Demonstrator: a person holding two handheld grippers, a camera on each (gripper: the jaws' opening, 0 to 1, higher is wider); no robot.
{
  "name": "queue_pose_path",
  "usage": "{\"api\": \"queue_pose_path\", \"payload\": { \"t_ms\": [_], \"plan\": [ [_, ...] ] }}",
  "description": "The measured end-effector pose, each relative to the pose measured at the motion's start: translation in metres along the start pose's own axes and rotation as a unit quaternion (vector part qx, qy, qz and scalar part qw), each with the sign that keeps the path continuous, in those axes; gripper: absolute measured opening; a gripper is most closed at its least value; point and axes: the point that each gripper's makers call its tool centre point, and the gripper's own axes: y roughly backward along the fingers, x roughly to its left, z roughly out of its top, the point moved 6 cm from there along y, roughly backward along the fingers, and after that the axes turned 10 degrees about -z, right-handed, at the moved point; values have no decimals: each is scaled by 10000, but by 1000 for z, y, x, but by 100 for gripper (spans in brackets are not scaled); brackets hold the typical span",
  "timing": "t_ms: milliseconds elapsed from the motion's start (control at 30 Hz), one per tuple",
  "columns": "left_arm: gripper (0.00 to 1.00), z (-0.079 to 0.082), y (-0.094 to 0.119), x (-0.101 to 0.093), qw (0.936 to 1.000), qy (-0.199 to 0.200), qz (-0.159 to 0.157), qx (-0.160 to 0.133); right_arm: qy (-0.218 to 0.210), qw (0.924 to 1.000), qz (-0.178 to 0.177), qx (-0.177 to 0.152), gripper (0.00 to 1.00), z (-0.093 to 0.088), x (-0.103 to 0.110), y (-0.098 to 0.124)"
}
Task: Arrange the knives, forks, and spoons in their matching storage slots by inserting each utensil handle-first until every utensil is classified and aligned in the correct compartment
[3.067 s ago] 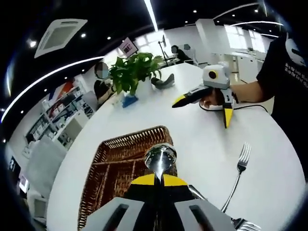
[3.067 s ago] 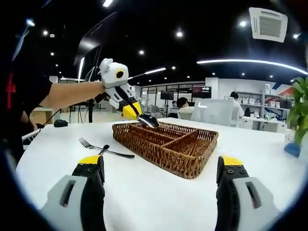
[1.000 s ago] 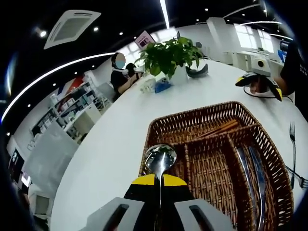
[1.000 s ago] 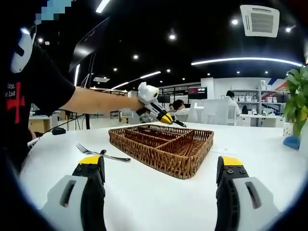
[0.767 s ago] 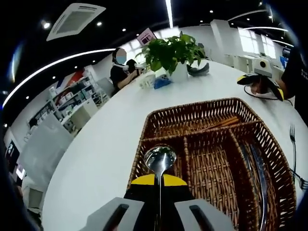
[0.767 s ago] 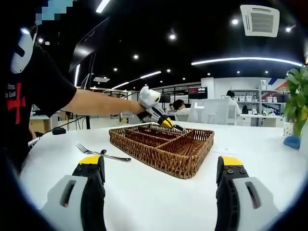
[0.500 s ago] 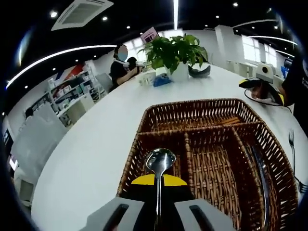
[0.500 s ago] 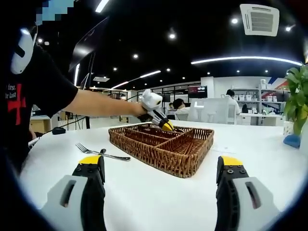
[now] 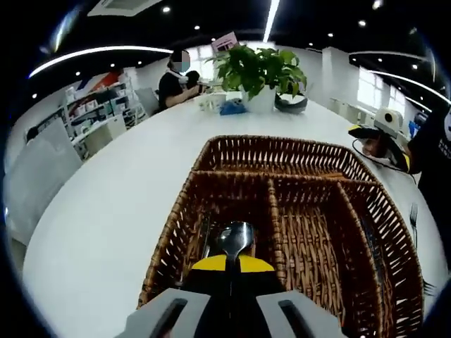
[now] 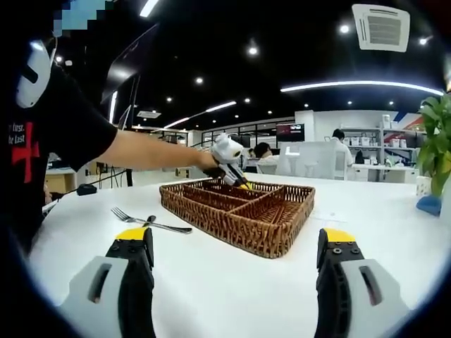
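My left gripper [image 9: 232, 265] is shut on a steel spoon [image 9: 235, 238], whose bowl sticks out past the yellow tips and hangs low inside the near left slot of the wicker tray [image 9: 275, 184]. Long steel pieces lie in the tray's right slot [image 9: 372, 246]. In the right gripper view the left gripper [image 10: 230, 159] dips into the far side of the tray [image 10: 236, 220], held by a person's bare arm. My right gripper [image 10: 236, 241] stands open above the white table, short of the tray. A fork [image 10: 151, 222] lies on the table left of the tray.
A potted plant [image 9: 258, 67] and small items stand at the table's far end, and a person sits behind them. The right gripper [image 9: 381, 133] rests beyond the tray's right corner, and a fork [image 9: 412, 215] lies near it. A blue object [image 10: 428, 203] sits at the right edge.
My left gripper has carried the spoon forward over the tray and lowered it into the near left slot. The right gripper has stayed still and open.
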Motion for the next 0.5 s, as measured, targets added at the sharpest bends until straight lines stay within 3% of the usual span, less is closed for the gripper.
{"api": "queue_pose_path", "payload": {
  "t_ms": [300,400,433,467,500],
  "plan": [
    [2,1,-2,1,9997,-43,-101,-199,9,10000,-23,-13,99,0,-3,1],
    [7,5,-1,-1,9985,-477,261,-2,10,10000,0,7,99,-1,-1,0],
    [11,5,1,1,9978,-511,421,-14,1,10000,0,11,99,-1,-1,0],
    [12,5,1,-2,9980,-541,327,-43,3,10000,-1,7,99,-1,-1,0],
    [12,8,1,-1,9958,-785,454,-136,-10,10000,6,-11,99,-1,-1,0]
  ]
}}
